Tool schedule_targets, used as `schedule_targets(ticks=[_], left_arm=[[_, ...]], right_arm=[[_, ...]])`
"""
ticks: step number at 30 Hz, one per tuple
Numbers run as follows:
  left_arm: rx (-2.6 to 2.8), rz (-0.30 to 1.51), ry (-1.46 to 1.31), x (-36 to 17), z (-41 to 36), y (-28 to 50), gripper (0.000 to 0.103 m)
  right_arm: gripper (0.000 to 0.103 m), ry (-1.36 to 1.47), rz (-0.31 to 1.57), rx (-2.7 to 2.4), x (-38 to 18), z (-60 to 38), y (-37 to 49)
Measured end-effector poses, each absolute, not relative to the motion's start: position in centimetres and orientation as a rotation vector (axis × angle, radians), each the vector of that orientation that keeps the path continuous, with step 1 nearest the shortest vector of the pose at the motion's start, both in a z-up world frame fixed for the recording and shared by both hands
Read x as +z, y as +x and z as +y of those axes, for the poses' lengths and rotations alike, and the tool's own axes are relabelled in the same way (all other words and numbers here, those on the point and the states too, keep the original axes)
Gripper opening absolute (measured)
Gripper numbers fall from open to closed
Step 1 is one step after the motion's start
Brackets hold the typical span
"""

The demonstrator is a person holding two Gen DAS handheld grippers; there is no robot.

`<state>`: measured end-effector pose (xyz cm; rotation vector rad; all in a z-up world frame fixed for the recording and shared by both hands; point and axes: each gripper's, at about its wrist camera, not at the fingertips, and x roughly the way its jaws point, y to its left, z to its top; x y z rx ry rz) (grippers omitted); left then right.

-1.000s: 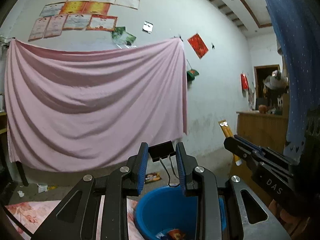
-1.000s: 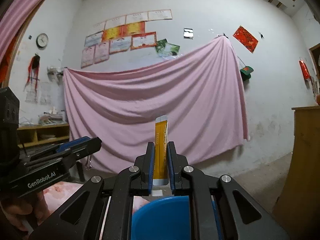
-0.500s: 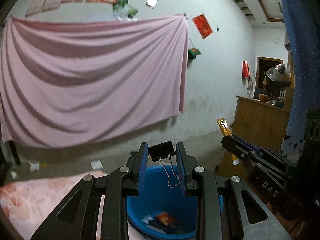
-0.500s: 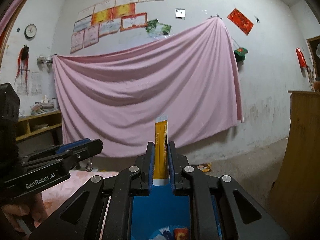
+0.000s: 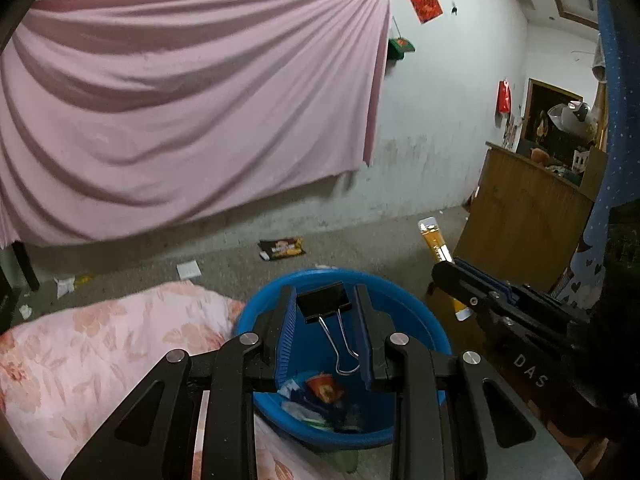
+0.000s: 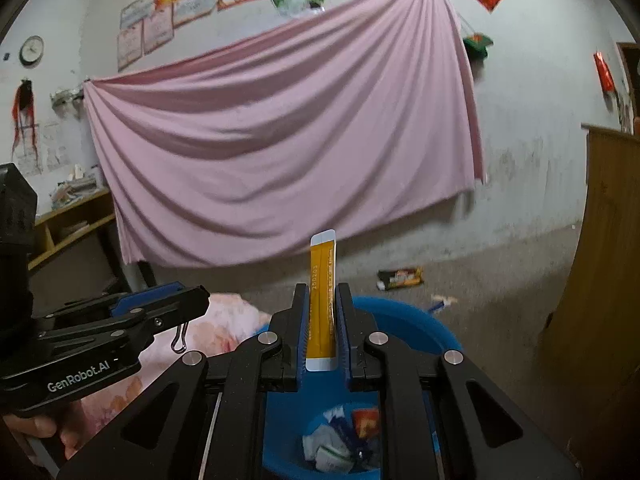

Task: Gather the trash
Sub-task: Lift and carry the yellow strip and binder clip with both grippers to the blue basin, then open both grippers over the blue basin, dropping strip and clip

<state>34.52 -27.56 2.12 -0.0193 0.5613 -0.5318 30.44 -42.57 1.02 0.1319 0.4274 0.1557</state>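
Both grippers are positioned above the blue basin [image 5: 416, 320], the reference point for this report. The basin sits on the floor beside a pink floral cloth [image 5: 100, 352] and already contains several crumpled wrappers [image 5: 316, 396] at its bottom.

Left gripper [image 5: 323, 304]: its blue-padded fingers [image 5: 286, 336] pinch a black binder clip [image 5: 323, 302] by the body. The clip's wire handles hang down between the fingers, over the basin's interior.

Right gripper [image 6: 322, 308]: its fingers [image 6: 302, 336] are pressed together on a narrow orange sachet [image 6: 321, 300], which stands upright, its white top end projecting above the fingertips. The sachet is over the near part of the basin. In the left wrist view the same sachet [image 5: 434, 240] shows to the right of the basin rim.

Beyond the basin, on the grey floor, lie a dark snack wrapper [image 5: 282, 249] and a small white paper [image 5: 188, 269]. Further back, a pink sheet [image 5: 180, 112] hangs on the wall. A wooden cabinet [image 5: 516, 216] stands to the right of the basin.

A person's hand [image 6: 36, 428] on the left gripper's handle is partly visible at the lower left of the right wrist view.
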Motion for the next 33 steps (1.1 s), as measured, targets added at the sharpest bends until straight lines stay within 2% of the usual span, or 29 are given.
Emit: schedule_targets(ticks=[14,18,22,24,28,33], left_arm=[[-0.535,0.672,-0.04,0.7,-27.7,35.7,0.024],[-0.538,0.694,-0.048,0.2,-27.5,36.0,0.033],[-0.532,0.712,-0.051,-0.2,-27.4,36.1,0.034],[-0.531,0.718,-0.055,-0.3,-27.3,36.2,0.038],[-0.517,0.715,-0.069,0.0,-26.8,36.1,0.04],[-0.488,0.696,-0.076,1.0,-25.4,35.6,0.04]], right_arm=[[0.012,0.152,0.559,0.164,-0.7,-43.0,32.0],[0.012,0.158,0.6,0.164,-1.3,-43.3,32.5],[0.012,0.169,0.626,0.16,-1.7,-43.6,32.8],[0.014,0.166,0.631,0.154,-1.7,-43.5,32.8],[0.026,0.168,0.627,0.151,-1.6,-43.5,32.7],[0.026,0.169,0.606,0.153,-1.2,-43.3,32.5]])
